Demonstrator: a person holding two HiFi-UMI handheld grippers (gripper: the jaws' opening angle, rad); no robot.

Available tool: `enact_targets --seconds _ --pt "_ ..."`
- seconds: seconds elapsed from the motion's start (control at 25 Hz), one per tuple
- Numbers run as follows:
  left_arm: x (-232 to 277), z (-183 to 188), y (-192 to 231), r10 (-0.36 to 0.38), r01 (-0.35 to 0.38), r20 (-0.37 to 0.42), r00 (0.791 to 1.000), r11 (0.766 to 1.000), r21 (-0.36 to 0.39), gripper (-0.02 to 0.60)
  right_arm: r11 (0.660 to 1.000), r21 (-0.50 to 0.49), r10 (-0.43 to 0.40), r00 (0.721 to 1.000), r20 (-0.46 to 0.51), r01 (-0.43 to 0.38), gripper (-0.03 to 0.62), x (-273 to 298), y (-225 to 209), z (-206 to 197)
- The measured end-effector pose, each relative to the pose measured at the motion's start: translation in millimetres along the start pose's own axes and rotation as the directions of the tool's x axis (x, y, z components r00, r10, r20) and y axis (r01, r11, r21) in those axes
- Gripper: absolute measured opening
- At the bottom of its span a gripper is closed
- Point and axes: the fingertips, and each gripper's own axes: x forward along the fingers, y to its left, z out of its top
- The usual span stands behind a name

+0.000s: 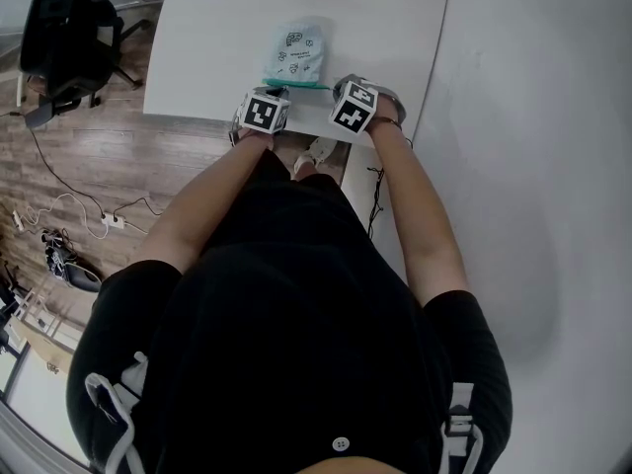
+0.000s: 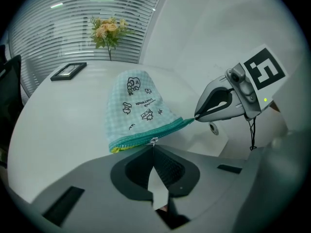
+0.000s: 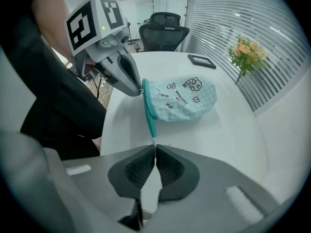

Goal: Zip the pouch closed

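Head view: pouch (image 1: 296, 55) is laid flat on the worktop (image 1: 395, 28), zip side at the front edge, toward the person. Left tool (image 1: 273, 93) and right tool (image 1: 338, 89) are both set on that side, near each other.

Left gripper view: left tool is pressed together on the pull (image 2: 154, 141), roughly midway along the zip (image 2: 138, 142), which runs left-right. Yellow is seen at the zip's left end (likely the open stretch), so travel is judged leftward, away from the right tool.

Right gripper view: right tool is pinched on the zip's end tab (image 3: 153, 136). Bare worktop is available leftward, but the front edge is close.
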Motion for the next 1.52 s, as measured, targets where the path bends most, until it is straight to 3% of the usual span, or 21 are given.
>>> enact_targets --seconds 0.44,0.96,1.28,1.52 --pt "-6 -10 37 0.048 -0.049 -0.015 0.999 0.998 -0.046 0.008 0.999 0.041 -0.011 1.0 0.012 0.01 0.014 -5 -10 -8" --pt "0 -21 47 0.081 -0.079 -0.059 0.995 0.996 0.032 0.011 0.996 0.089 -0.018 0.999 0.03 0.015 0.015 12 6 -15" --pt "-1 -30 39 0.043 -0.039 -0.076 0.996 0.998 0.059 0.012 0.994 0.106 0.003 0.999 0.038 -0.007 0.017 12 10 -14" --pt "-5 -32 42 0.043 -0.038 -0.08 0.996 0.997 0.06 0.053 0.994 0.109 0.017 0.999 0.031 -0.02 0.027 10 15 -13"
